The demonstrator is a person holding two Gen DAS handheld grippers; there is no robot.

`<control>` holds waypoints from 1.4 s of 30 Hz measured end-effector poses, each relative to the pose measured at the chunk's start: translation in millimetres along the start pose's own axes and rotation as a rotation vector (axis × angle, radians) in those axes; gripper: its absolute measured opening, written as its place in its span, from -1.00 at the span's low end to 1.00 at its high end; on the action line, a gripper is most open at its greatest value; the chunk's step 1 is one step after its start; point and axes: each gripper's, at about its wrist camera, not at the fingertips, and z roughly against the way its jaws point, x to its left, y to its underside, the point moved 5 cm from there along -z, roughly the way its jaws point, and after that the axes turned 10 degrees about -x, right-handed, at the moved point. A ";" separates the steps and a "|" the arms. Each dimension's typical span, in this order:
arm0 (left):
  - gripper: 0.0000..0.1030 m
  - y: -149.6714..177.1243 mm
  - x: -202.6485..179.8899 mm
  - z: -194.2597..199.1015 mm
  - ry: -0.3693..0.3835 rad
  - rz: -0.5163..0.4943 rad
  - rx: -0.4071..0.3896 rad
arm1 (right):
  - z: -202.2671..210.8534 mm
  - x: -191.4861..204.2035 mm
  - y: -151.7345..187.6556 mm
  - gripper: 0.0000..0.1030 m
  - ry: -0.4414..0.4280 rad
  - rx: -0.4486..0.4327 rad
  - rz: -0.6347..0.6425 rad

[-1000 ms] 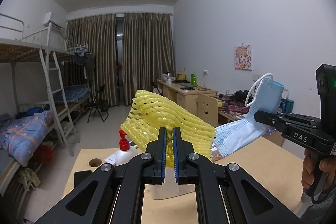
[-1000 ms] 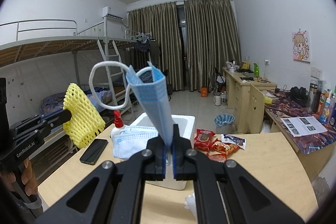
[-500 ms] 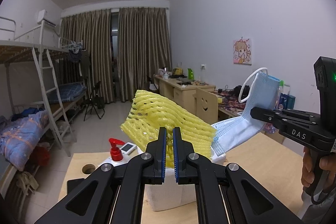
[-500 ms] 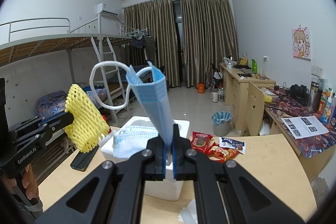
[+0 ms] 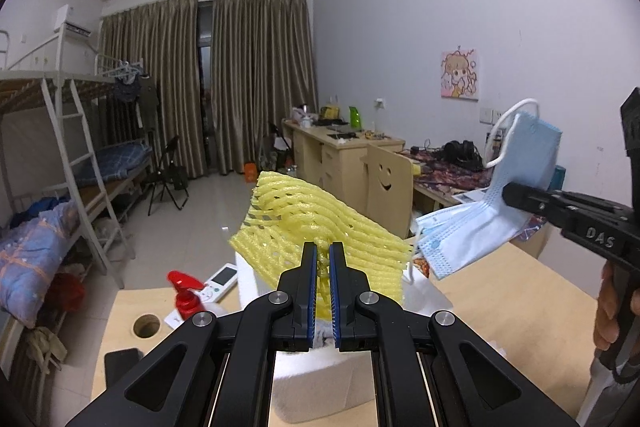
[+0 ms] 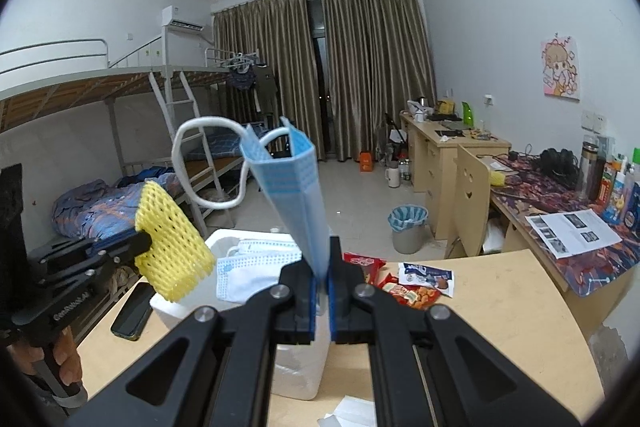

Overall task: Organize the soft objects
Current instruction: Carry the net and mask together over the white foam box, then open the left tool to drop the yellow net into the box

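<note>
Over the last second both hands have advanced over the white foam box (image 6: 256,239): left gripper (image 5: 323,263) stays clamped on the yellow foam net (image 5: 320,227), right gripper (image 6: 320,267) on the blue mask (image 6: 294,187), both above the box, likely pre-drop.

Brown curtains (image 5: 224,83), bunk bed (image 6: 80,99), white walls (image 5: 440,7).

Both grippers have carried the yellow foam net (image 5: 316,231) and blue mask (image 6: 298,195) forward over the white foam box (image 6: 298,367).
</note>
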 end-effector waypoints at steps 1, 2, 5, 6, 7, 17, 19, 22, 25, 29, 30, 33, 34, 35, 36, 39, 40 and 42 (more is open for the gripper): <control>-0.88 0.5 -1.5 -3.4 0.001 -0.002 0.003 | -1.2 -1.5 -0.4 -0.87 0.005 -0.001 -0.002; -0.88 2.1 -3.1 -10.6 0.007 -0.003 0.015 | -1.3 -3.3 -0.1 -0.87 0.011 -0.001 -0.004; -0.88 5.6 0.5 -28.4 0.006 0.007 0.057 | -3.2 -6.7 0.7 -0.87 0.021 0.003 -0.013; -0.88 6.7 0.0 -34.2 0.021 0.015 0.065 | -3.9 -8.6 1.4 -0.87 0.026 0.005 -0.014; -0.88 7.4 -1.0 -39.2 0.028 0.015 0.066 | -4.4 -10.2 1.7 -0.87 0.029 0.006 -0.017; -0.88 21.6 12.2 -80.8 0.013 0.027 0.119 | -11.2 -20.4 4.2 -0.87 0.054 0.016 -0.030; -0.88 24.6 13.8 -85.3 0.011 0.028 0.126 | -13.7 -20.1 5.9 -0.87 0.053 0.019 -0.031; -0.83 25.7 13.9 -90.0 0.010 0.029 0.127 | -16.8 -22.9 7.9 -0.87 0.052 0.023 -0.032; -0.61 28.1 11.9 -97.2 -0.005 0.032 0.135 | -18.7 -22.2 8.9 -0.87 0.057 0.028 -0.032; 0.24 29.5 14.6 -100.9 -0.022 0.033 0.145 | -21.2 -23.2 9.9 -0.87 0.059 0.032 -0.033; 0.53 28.8 16.5 -99.3 -0.029 0.038 0.135 | -21.5 -23.0 9.8 -0.87 0.058 0.033 -0.034; 0.77 24.9 20.2 -91.6 -0.056 0.047 0.092 | -20.9 -22.0 10.1 -0.87 0.057 0.031 -0.032; 0.77 23.2 20.7 -89.2 -0.059 0.047 0.084 | -20.9 -22.1 10.0 -0.87 0.058 0.031 -0.032; 0.77 21.8 20.5 -87.4 -0.060 0.048 0.081 | -21.1 -22.0 9.8 -0.87 0.058 0.032 -0.033; 0.77 20.4 20.5 -85.3 -0.061 0.048 0.080 | -21.1 -21.9 9.7 -0.87 0.057 0.031 -0.033; 0.81 16.8 19.9 -78.7 -0.071 0.044 0.068 | -21.1 -22.4 9.7 -0.87 0.054 0.032 -0.032; 0.82 15.9 19.5 -76.6 -0.077 0.043 0.064 | -21.4 -22.2 9.6 -0.87 0.053 0.032 -0.029; 0.85 12.3 20.2 -70.5 -0.088 0.040 0.048 | -21.4 -20.4 9.2 -0.87 0.046 0.032 -0.025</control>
